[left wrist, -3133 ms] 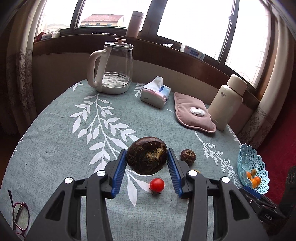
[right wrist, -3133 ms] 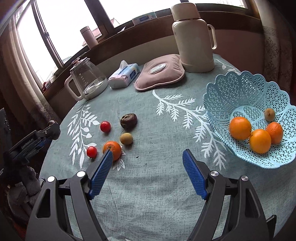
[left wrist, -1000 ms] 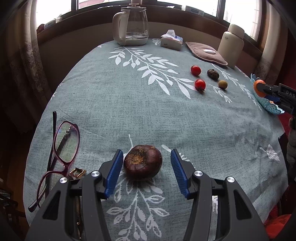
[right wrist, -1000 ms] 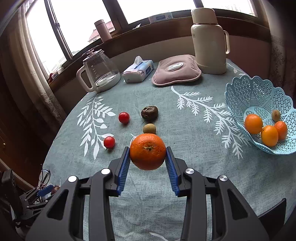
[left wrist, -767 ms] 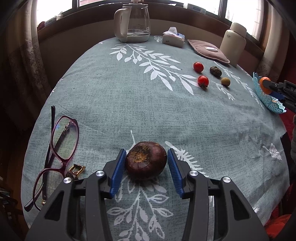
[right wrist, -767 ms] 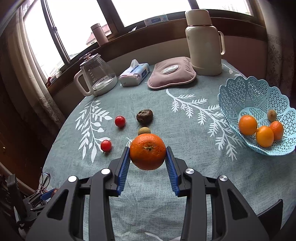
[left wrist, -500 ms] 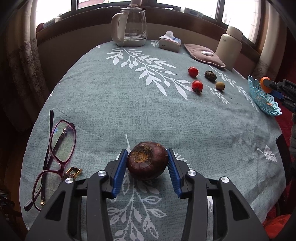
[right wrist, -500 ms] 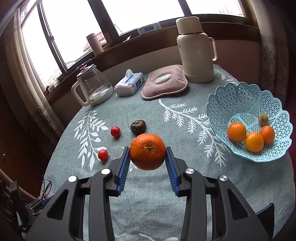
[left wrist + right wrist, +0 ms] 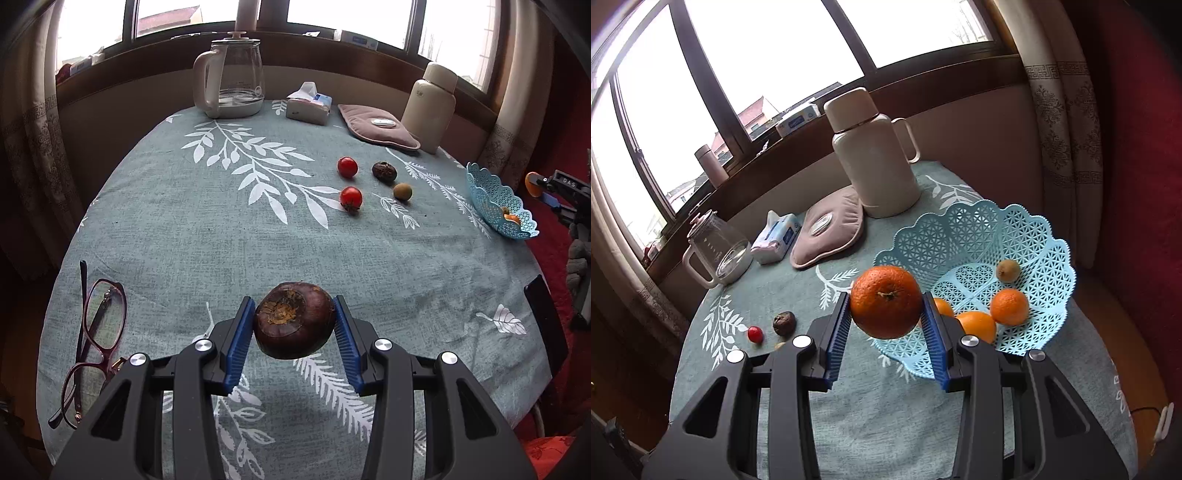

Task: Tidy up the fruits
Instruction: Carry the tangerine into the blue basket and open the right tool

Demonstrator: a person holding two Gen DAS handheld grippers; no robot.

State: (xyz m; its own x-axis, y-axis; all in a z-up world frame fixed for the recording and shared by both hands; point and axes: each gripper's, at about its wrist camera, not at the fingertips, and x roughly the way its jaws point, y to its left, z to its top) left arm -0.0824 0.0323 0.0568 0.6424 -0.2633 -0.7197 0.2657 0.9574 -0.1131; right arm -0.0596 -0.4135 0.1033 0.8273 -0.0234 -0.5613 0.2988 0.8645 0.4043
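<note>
1. Left wrist view: the left claw (image 9: 294,334) is clamped on a dark purple-brown fruit (image 9: 294,319), blue pads pressing both its sides, and it looks lifted clear of the counter (image 9: 184,221) at the near edge.
2. Same view: the blue basket (image 9: 491,195) sits at the far right rim of the counter, well apart from this claw and to its right. Two red tomatoes (image 9: 351,196), a dark wrinkled fruit (image 9: 384,171) and a small greenish-brown fruit (image 9: 402,191) lie loose between. Glasses (image 9: 98,325) lie at the left edge.
3. Right wrist view: the right claw (image 9: 885,325) is clamped on an orange (image 9: 885,301), stem facing the camera, held above the counter.
4. Same view: the basket (image 9: 1015,236) lies straight ahead and slightly right, its near rim just beyond the claw tips. Inside are three oranges (image 9: 1009,306) and a small greenish fruit (image 9: 1008,270).
5. Judgement: the right hand is far nearer the basket. Its move turns on carrying the orange forward over the near rim before letting go; the left hand has the whole counter to cross.
</note>
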